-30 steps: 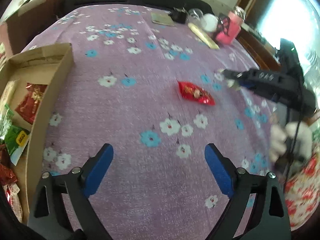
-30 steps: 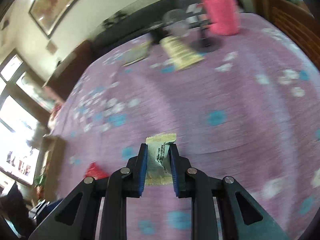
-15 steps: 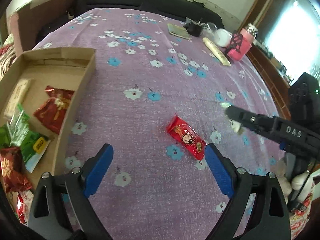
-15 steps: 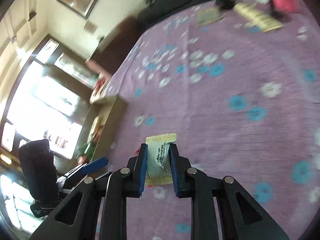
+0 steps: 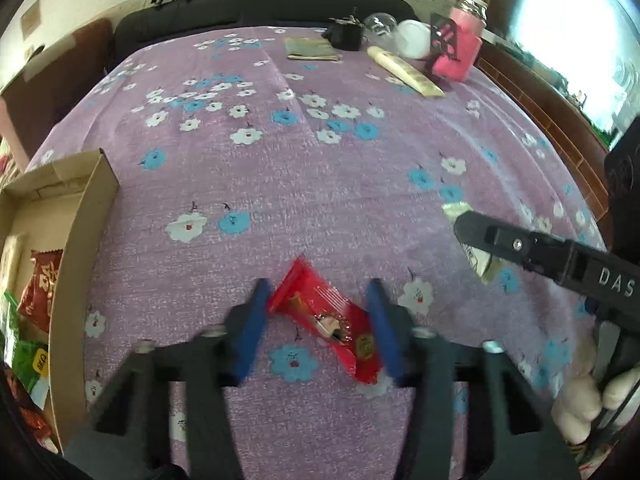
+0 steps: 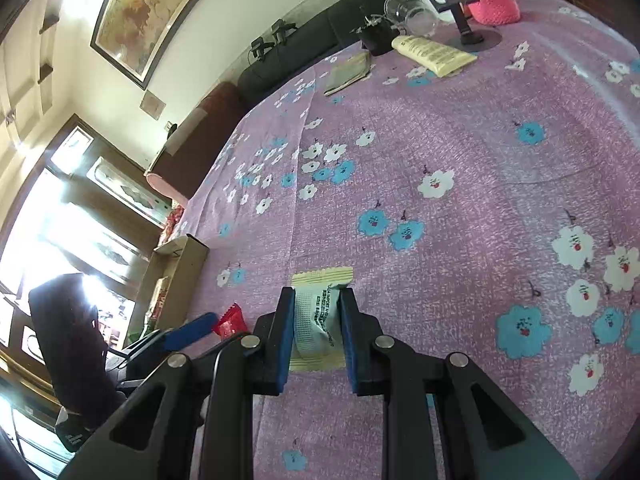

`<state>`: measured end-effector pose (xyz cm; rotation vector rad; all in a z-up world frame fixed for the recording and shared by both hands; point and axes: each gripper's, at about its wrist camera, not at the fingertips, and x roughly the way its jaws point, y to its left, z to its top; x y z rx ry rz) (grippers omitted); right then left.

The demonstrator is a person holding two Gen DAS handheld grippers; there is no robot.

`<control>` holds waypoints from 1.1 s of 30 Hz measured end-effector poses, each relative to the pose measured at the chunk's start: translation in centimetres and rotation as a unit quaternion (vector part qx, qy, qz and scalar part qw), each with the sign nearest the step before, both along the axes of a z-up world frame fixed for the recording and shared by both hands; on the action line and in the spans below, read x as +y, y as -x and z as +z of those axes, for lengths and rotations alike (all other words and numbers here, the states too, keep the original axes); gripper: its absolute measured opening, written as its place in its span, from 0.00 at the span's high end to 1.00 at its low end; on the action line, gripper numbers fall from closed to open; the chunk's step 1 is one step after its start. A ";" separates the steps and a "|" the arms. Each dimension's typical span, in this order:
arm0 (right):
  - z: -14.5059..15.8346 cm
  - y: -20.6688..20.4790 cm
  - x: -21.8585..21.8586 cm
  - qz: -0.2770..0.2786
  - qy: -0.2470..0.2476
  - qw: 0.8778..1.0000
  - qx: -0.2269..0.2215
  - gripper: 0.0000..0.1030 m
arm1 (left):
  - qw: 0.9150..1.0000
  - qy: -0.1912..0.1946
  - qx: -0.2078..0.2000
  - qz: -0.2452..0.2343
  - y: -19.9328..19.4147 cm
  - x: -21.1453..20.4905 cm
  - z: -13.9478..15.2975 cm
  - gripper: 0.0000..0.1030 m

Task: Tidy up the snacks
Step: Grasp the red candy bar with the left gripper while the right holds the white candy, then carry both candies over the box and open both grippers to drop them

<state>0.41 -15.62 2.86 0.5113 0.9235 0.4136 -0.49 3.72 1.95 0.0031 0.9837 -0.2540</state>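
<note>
A red snack packet (image 5: 326, 316) lies on the purple flowered tablecloth (image 5: 320, 184). My left gripper (image 5: 318, 326) is open, with its blue fingers on either side of the packet, one finger near each end. My right gripper (image 6: 316, 332) is shut on a pale green and cream snack packet (image 6: 318, 312) and holds it above the cloth; it also shows at the right of the left wrist view (image 5: 472, 240). The red packet's tip (image 6: 230, 320) shows in the right wrist view beside the left gripper's blue finger (image 6: 192, 330).
An open cardboard box (image 5: 76, 240) with several snack packets stands at the left table edge. At the far end are a pink cup (image 5: 460, 52), a cream tube (image 5: 404, 70), a glass (image 6: 408, 12), a flat booklet (image 5: 312, 49) and a black stand (image 6: 460, 4).
My left gripper has moved forward over the red packet and its fingers have closed in around it. My right gripper keeps hold of its packet and has swung towards the box side.
</note>
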 end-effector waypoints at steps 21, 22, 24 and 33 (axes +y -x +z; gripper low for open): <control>0.2 0.4 0.6 0.003 0.017 1.000 -0.015 0.80 | 1.000 -0.024 -0.013 -0.002 1.0 -1.9 -0.7 0.25; 0.2 0.4 0.6 0.002 0.016 1.000 -0.014 0.80 | 0.999 -0.040 -0.019 -0.012 1.1 -2.4 -0.7 0.30; 0.1 0.3 0.4 0.000 0.016 1.000 -0.013 0.80 | 0.998 -0.045 -0.026 -0.027 1.5 -2.6 -0.4 0.61; 0.6 0.6 0.7 -0.005 0.029 0.999 -0.024 0.80 | 0.998 -0.029 -0.038 -0.034 3.2 -1.9 0.7 0.68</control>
